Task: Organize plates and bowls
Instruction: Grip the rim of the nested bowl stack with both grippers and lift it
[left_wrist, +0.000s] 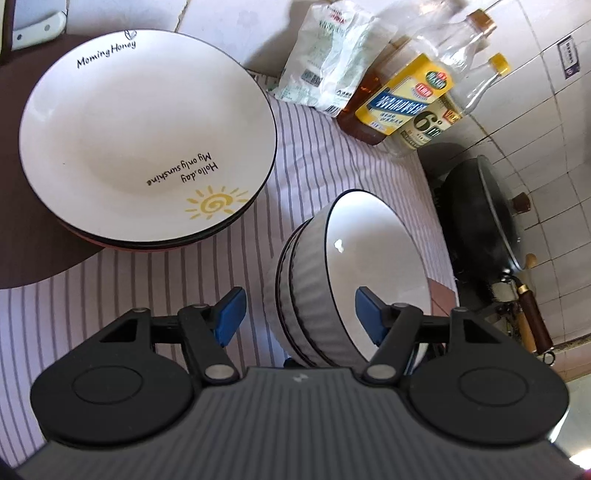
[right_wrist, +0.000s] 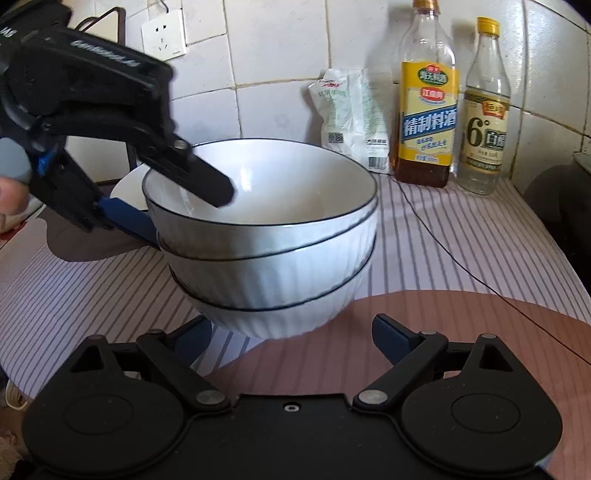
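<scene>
Three ribbed white bowls (right_wrist: 266, 236) are seen nested in one stack on the striped surface (right_wrist: 461, 236). Beside them, a pile of plates (left_wrist: 147, 125) with a sun drawing is stacked on the same surface, well apart from the bottles (right_wrist: 428, 110) at the tiled wall. So the sorting seems mostly done; probably only the release and a small alignment are left.

The left hand-held gripper (left_wrist: 299, 314) is placed around the rim of the top bowl, one finger inside and one outside; its jaws are half wide and no pad is seen pressing. The right hand-held gripper (right_wrist: 291, 339) is held wide and empty, just before the stack.
</scene>
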